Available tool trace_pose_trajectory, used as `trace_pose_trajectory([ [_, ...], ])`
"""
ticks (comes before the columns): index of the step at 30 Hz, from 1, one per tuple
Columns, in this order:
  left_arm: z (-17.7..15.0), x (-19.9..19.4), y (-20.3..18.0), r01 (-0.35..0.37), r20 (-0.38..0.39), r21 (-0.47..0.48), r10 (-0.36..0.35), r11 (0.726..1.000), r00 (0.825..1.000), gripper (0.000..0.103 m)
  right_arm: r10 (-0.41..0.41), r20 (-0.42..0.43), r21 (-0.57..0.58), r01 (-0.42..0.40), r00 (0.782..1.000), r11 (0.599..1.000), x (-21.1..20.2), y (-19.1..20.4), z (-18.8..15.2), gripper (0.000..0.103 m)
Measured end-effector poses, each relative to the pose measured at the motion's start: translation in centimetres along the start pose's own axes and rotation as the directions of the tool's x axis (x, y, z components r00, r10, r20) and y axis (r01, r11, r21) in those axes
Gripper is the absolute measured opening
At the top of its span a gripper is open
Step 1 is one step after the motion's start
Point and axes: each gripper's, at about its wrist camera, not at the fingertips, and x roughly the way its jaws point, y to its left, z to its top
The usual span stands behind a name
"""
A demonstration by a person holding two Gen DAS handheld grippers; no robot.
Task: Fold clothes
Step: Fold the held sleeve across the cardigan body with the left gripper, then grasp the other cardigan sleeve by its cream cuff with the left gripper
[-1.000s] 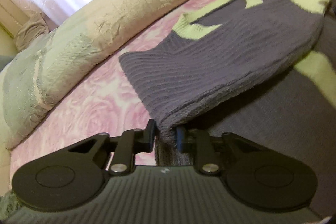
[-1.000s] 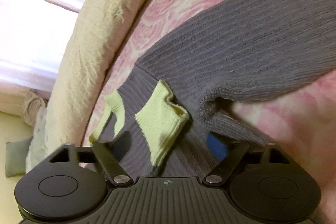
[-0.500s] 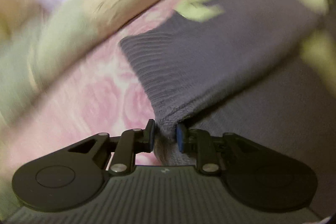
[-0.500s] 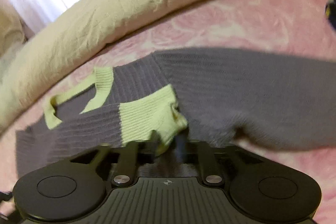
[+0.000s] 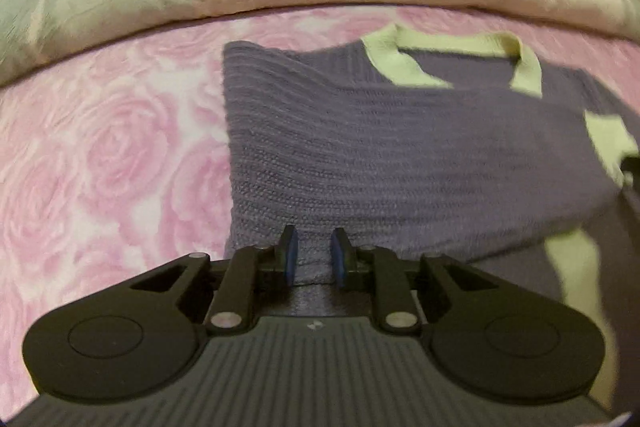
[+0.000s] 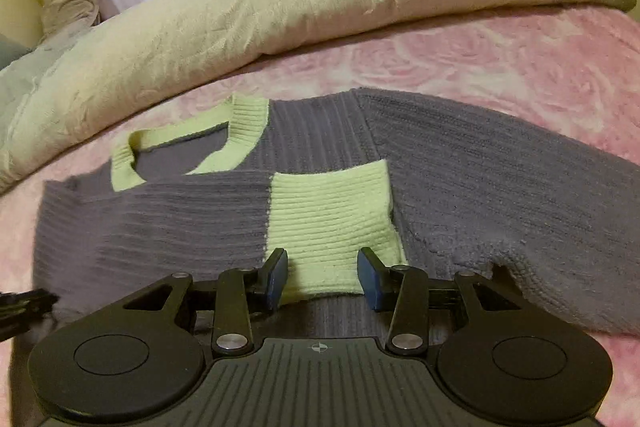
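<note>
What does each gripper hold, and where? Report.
Left gripper, jaws just closing: folded edge of purple sweater. Right gripper: green cuff between jaws, grip unclear.

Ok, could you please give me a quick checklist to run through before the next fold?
1. Grip of the left gripper on the sweater edge: ok; its jaws have just been closing, with knit between them.
2. Release by the right gripper of the green cuff: ok; jaws open, cuff flat between them.
3. Is the folded sleeve across the body: ok.
4. Is the other sleeve folded in: not ok; it is spread on the bedspread.
5. Is the collar flat: ok.
</note>
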Motion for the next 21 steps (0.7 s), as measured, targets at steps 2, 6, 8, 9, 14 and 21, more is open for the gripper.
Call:
trace_pose_trajectory([
  [2, 0.1, -1.1, -0.1, 0.033, -0.004, -0.05, -0.033, 0.998, 0.999, 0.014, 0.027, 0.025, 0.104, -0.03, 0.999, 0.994, -2.0, -2.0, -0.2, 0.043],
  [6, -0.6, -3.6, -1.1, 0.095, -0.028, -0.114, -0.099, 0.989, 0.995, 0.014, 0.033, 0.033, 0.421, -0.044, 0.999, 0.906, -6.0, -9.6, -2.9, 0.043],
  [8, -1.3, -4.8, -1.8, 0.126, -0.04, -0.146, -0.133, 0.981, 0.99, 0.014, -0.011, 0.021, 0.552, -0.003, 1.0, 0.834, -8.0, -13.7, -4.4, 0.043],
  [9, -1.6, -5.3, -2.2, 0.141, -0.045, -0.168, -0.151, 0.976, 0.988, 0.014, -0.045, 0.026, 0.609, 0.02, 0.999, 0.793, -9.1, -15.8, -5.3, 0.043],
  [14, -3.0, -6.8, -3.1, 0.196, -0.041, -0.323, -0.221, 0.926, 0.974, 0.016, -0.189, 0.099, 0.857, 0.013, 0.977, 0.515, -14.6, -26.0, -9.7, 0.043],
  [21, -3.3, -7.0, -3.0, 0.183, -0.032, -0.471, -0.224, 0.863, 0.974, 0.018, -0.181, 0.259, 0.927, -0.192, 0.949, 0.322, -15.1, -32.4, -11.4, 0.062],
])
